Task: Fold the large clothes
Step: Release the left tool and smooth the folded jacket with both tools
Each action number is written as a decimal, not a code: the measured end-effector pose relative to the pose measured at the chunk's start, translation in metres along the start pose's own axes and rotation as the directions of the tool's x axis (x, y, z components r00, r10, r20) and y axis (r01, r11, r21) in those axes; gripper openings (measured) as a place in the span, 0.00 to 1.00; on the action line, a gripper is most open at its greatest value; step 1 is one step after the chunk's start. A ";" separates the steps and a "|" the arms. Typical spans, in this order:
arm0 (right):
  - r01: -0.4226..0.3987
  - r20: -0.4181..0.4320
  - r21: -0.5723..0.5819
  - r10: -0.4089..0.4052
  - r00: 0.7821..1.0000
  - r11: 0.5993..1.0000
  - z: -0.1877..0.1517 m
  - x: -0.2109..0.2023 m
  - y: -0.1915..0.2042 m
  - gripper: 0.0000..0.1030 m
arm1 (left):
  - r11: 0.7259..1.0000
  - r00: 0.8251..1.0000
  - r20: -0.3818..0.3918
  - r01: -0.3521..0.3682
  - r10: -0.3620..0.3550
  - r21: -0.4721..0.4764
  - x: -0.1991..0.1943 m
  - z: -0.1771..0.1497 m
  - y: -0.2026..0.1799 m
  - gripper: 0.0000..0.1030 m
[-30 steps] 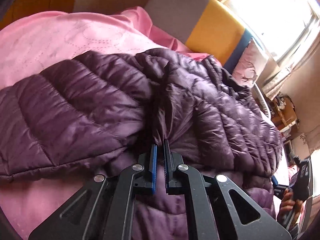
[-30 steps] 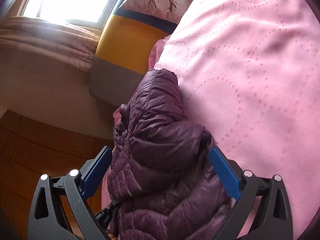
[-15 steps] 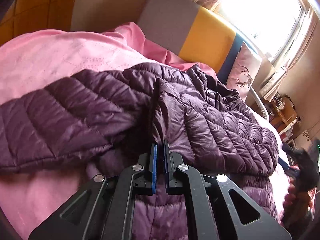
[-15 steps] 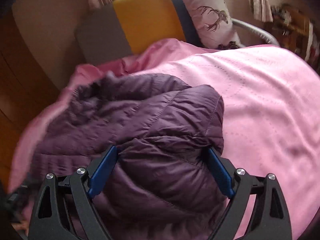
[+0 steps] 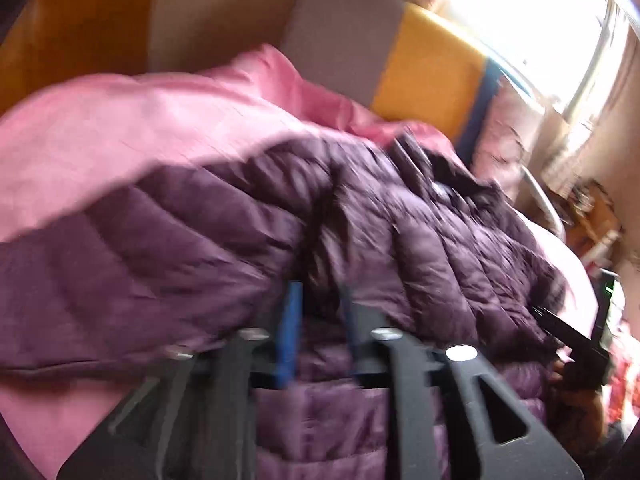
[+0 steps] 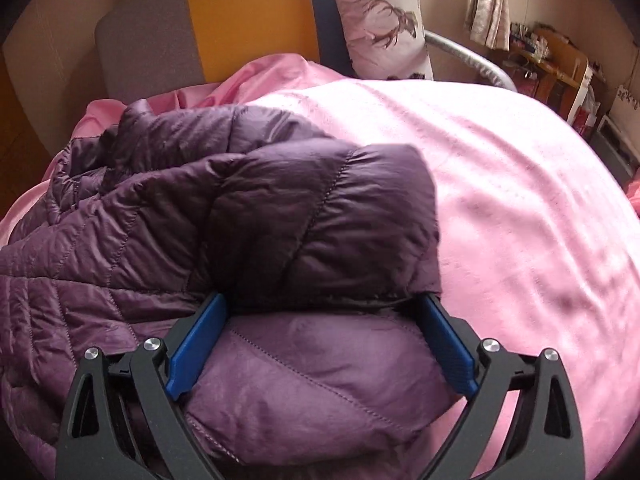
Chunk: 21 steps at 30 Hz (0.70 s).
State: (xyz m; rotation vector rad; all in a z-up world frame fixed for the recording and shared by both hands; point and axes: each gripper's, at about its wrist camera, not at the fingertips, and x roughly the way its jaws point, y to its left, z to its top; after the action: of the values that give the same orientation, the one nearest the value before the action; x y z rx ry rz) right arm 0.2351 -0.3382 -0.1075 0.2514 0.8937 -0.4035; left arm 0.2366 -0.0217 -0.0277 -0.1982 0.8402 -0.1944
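Now left gripper (image 5: pixel 318 308) opening over jacket (image 5: pixel 420 240), right gripper (image 6: pixel 320 320) wide

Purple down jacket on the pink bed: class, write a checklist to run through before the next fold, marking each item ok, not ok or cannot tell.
1. Purple jacket lies on the pink bedspread: ok.
2. Left gripper has let go; jaws just opened, fabric between them unpinched: ok.
3. Right gripper wide, straddling the sleeve: ok.
4. Right pads pressing the sleeve: cannot tell.
5. Jacket flat, no bunching: not ok.
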 end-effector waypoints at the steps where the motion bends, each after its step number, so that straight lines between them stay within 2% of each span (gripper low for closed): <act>1: 0.011 0.034 -0.005 -0.011 0.999 1.000 -0.001 -0.012 0.000 0.94 | 1.000 0.999 0.051 0.000 0.001 -0.004 -0.012 0.001 0.002 0.54; 3: 0.005 0.106 -0.010 -0.004 0.994 1.000 0.000 -0.034 0.003 0.95 | 0.999 0.993 0.105 0.044 -0.045 0.006 -0.027 0.003 0.001 0.55; 6: -0.081 0.123 -0.052 0.087 0.989 0.995 0.003 -0.045 0.020 0.95 | 0.994 0.986 0.137 0.084 -0.093 0.071 -0.033 0.009 -0.017 0.55; 8: -0.090 0.126 -0.113 0.104 0.987 0.990 0.008 -0.041 0.036 0.95 | 0.985 0.985 0.106 0.120 -0.133 0.123 -0.021 0.013 -0.033 0.55; 11: -0.077 0.104 -0.173 0.096 0.990 0.982 0.017 -0.017 0.057 0.95 | 0.975 0.987 0.039 0.147 -0.156 0.168 0.009 0.016 -0.051 0.55; 14: -0.058 0.055 -0.201 0.071 0.996 0.978 0.020 0.012 0.069 0.98 | 0.981 0.990 -0.051 0.136 -0.130 0.141 0.050 0.018 -0.053 0.55; 16: -0.079 0.023 -0.197 0.085 0.996 0.977 0.017 0.031 0.071 0.98 | 0.985 0.988 -0.111 0.123 -0.110 0.122 0.076 0.011 -0.047 0.55; 21: -0.081 0.018 -0.188 0.086 0.996 0.979 0.014 0.048 0.070 0.98 | 0.983 0.986 -0.087 0.151 -0.143 0.100 0.086 0.000 -0.037 0.55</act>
State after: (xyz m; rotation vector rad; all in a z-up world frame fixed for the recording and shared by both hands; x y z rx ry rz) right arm 0.3021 -0.2918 -0.1339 0.1100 0.8865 -0.2417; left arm 0.2892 -0.0786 -0.0803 -0.1530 0.8922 -0.3871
